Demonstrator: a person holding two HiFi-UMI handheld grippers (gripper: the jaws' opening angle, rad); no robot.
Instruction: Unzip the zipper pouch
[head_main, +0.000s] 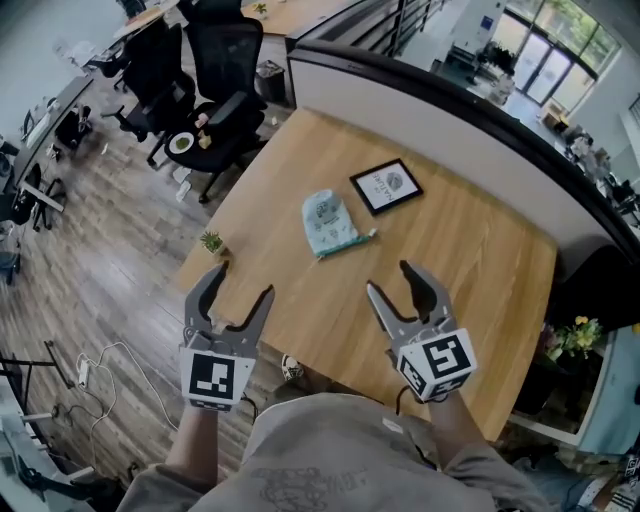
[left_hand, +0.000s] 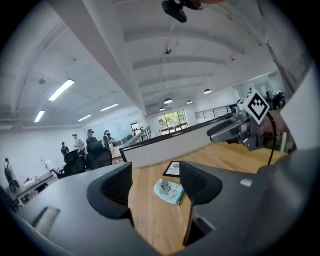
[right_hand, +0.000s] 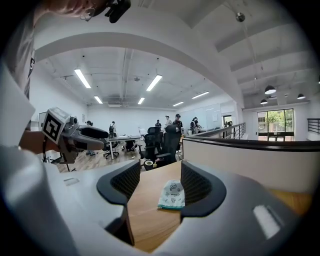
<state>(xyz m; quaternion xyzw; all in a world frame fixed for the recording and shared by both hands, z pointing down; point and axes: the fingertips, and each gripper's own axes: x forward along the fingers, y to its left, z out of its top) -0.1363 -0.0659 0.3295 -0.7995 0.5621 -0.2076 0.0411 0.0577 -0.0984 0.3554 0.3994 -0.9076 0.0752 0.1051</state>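
A pale blue-green zipper pouch (head_main: 329, 222) lies flat on the wooden table (head_main: 470, 270), its teal zipper edge toward me. It shows between the jaws in the left gripper view (left_hand: 169, 192) and the right gripper view (right_hand: 172, 195). My left gripper (head_main: 240, 284) hangs open near the table's front left edge, short of the pouch. Open too, my right gripper (head_main: 392, 281) is held above the table's front part, to the right of and nearer than the pouch. Neither touches it. The right gripper (left_hand: 235, 131) also appears in the left gripper view, and the left gripper (right_hand: 95, 133) in the right one.
A black-framed picture (head_main: 386, 185) lies just beyond the pouch to its right. A small green plant (head_main: 211, 241) sits at the table's left corner. Black office chairs (head_main: 220, 70) stand on the floor beyond the left edge. A dark partition wall (head_main: 480, 120) borders the table's far side.
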